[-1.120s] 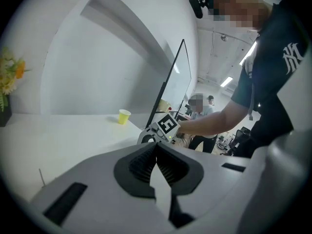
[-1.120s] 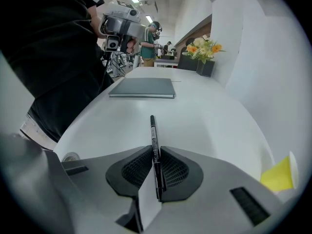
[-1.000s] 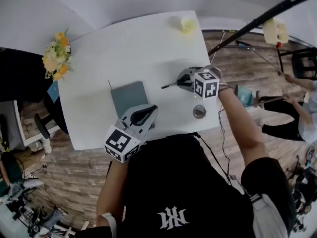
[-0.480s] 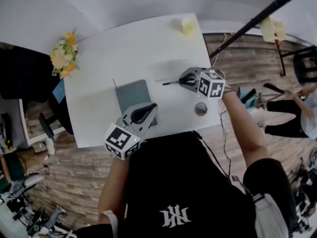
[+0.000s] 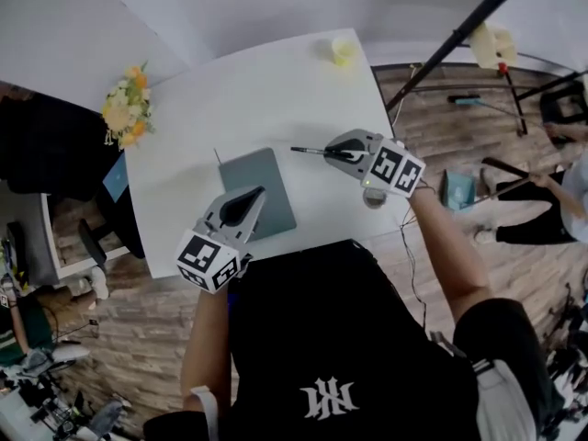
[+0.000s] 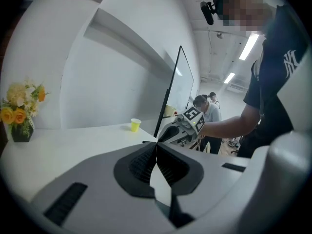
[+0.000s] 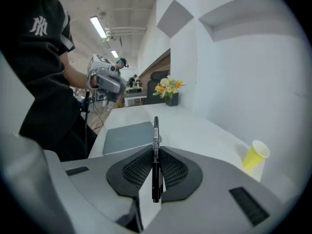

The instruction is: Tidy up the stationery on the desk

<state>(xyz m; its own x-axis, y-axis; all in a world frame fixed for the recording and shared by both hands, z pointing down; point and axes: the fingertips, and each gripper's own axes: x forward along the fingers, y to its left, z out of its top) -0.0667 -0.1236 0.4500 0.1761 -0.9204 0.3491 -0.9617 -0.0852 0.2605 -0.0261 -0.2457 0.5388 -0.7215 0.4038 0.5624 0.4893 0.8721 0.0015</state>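
While the right gripper [image 5: 338, 149] pinches a black pen [image 5: 308, 151] above the white desk [image 5: 248, 90], the left gripper [image 5: 250, 194] (jaws closed, empty) hovers over a grey notebook [image 5: 266, 177].

Head view looks steeply down; gripper views skim the desk [image 5: 257, 90], seemingly facing each other.

pen [image 7: 155, 155]: black, slim, clamped in right tool [image 7: 155, 152] | notebook [image 5: 268, 184]: grey, closed, flat on desk [image 5: 276, 90]
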